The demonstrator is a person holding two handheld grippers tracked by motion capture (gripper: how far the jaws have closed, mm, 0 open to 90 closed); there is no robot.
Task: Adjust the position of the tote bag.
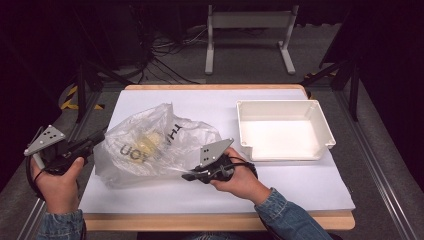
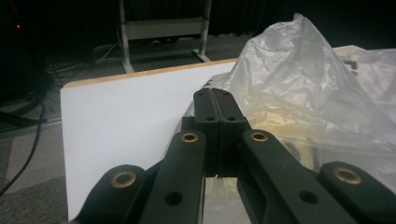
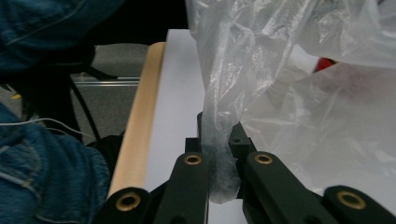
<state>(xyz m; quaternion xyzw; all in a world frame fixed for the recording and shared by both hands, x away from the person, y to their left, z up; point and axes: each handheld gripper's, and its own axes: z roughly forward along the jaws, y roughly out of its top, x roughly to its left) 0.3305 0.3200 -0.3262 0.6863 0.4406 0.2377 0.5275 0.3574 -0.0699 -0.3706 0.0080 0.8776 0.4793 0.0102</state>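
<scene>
A clear plastic bag (image 1: 155, 145) with dark lettering lies crumpled on the white sheet (image 1: 280, 185). Pale yellow contents (image 1: 147, 142) show through it. My left gripper (image 1: 100, 137) is at the bag's left edge. Its jaws are shut in the left gripper view (image 2: 215, 98), and the bag (image 2: 299, 84) reaches their tips and seems pinched there. My right gripper (image 1: 187, 176) is at the bag's near right corner. In the right gripper view it (image 3: 219, 135) is shut on a twisted strip of the bag (image 3: 280, 93). A red and white item (image 3: 322, 63) shows inside.
An empty white bin (image 1: 282, 103) stands on the right half of the table, behind my right hand. The wooden table edge (image 1: 215, 221) runs along the front. Cables and a white frame (image 1: 250, 22) are on the floor beyond the table.
</scene>
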